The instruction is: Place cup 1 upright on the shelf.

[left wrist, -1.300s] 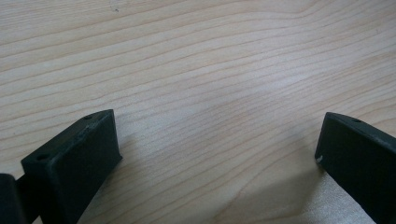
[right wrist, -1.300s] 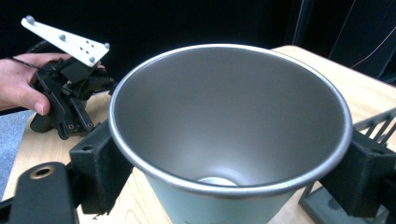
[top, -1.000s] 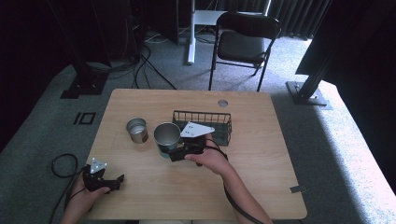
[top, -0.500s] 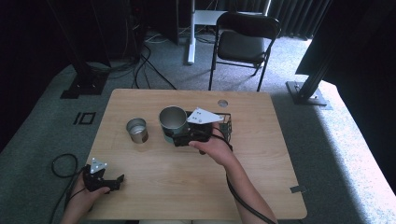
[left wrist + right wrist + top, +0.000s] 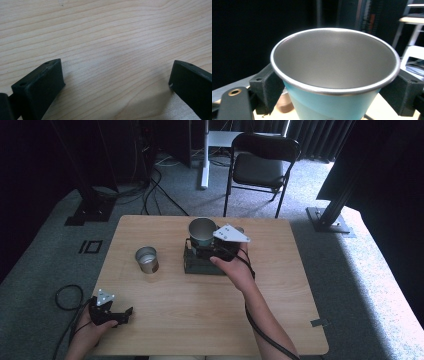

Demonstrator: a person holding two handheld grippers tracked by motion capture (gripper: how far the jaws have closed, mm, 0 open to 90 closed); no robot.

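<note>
And here we are above the wooden table, looking down on both hands at work. Over at the far middle, the right gripper is clamped on a metal cup, holding it up above the dark wire basket that sits on the table just beneath. From the right gripper view we get the close look: the cup is upright, steel inside with a rolled rim and a pale blue outside, and the two black jaws press against its sides just under that rim, one on each side. The person's right hand is wrapped around the tool from the near side, with the grey three-cornered plate on top.

To the left of the basket, well apart from it, we see a second metal cup standing upright on the table by itself.

Down at the near left corner, the left gripper rests low by the table edge in the person's left hand. In the left gripper view its jaws stand wide, nothing between them but bare wood grain.
</note>
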